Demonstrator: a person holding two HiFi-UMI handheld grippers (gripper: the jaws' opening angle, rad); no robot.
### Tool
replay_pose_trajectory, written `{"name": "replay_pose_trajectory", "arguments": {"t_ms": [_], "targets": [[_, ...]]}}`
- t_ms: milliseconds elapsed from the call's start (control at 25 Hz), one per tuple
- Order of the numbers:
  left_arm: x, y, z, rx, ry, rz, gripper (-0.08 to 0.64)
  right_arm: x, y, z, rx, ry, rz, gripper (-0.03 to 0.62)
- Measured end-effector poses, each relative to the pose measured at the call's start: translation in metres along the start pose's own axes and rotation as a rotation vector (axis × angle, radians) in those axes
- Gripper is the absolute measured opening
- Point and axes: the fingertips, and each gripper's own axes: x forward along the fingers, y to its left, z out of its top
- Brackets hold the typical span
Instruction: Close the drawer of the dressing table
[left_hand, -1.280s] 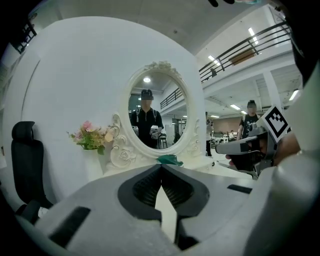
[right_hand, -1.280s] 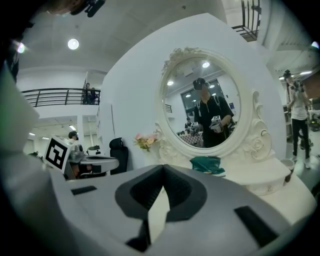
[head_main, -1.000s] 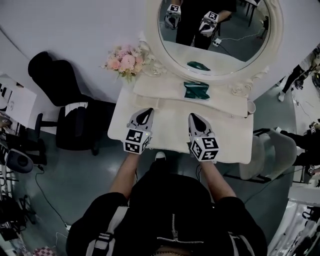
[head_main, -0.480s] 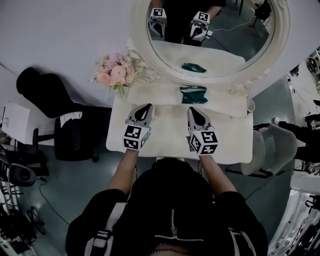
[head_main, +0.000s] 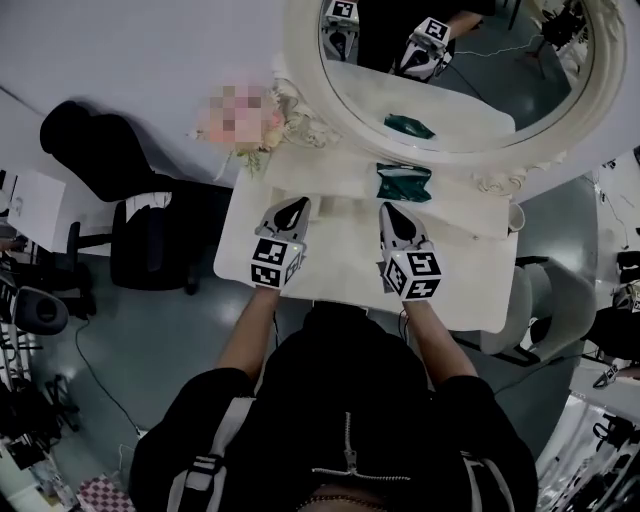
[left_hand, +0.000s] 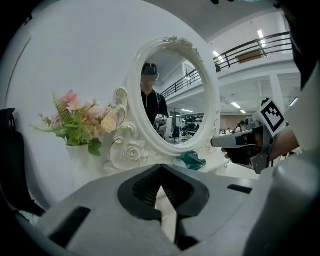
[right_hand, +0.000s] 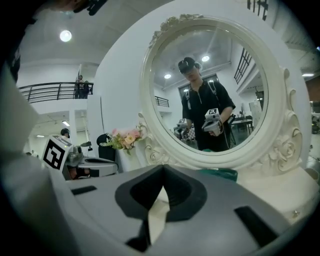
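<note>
The white dressing table (head_main: 330, 262) stands in front of me with its oval mirror (head_main: 470, 95) at the back. Its drawer does not show in any view; the near edge lies under my arms and body. My left gripper (head_main: 297, 206) hovers over the left half of the top, shut and empty. My right gripper (head_main: 388, 209) hovers beside it over the middle, also shut with nothing in it. In the left gripper view the jaws (left_hand: 161, 166) point at the mirror's base. The right gripper view shows its jaws (right_hand: 163, 168) meeting at the tip, aimed at the mirror.
A green pouch (head_main: 403, 182) lies at the mirror's foot, just beyond the right gripper. A bunch of flowers (left_hand: 80, 122) stands at the back left corner. A black office chair (head_main: 150, 240) is left of the table and a white chair (head_main: 545, 295) right of it.
Both grippers have moved a little forward over the table top toward the mirror, side by side. Their jaws have stayed shut.
</note>
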Motion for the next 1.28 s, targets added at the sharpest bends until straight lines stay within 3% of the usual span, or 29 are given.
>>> {"name": "replay_pose_trajectory", "arguments": {"t_ms": [520,640,1000,1280], "targets": [[-0.032,0.019,-0.094,-0.108,0.125,0.109,0.009,0.011,0.02,-0.038,0.011,0.092,0.073,0.002],[-0.028,0.024,-0.113,-0.128,0.175,0.126,0.137,0.01,0.015,-0.037,0.01,0.093,0.068,0.002],[-0.012,0.046,-0.177,-0.227,0.332,0.187,0.158,0.002,-0.006,-0.039,0.013,0.103,0.028,0.002],[0.004,0.052,-0.209,-0.249,0.418,0.195,0.158,-0.002,-0.017,-0.038,0.02,0.101,-0.002,0.002]]}}
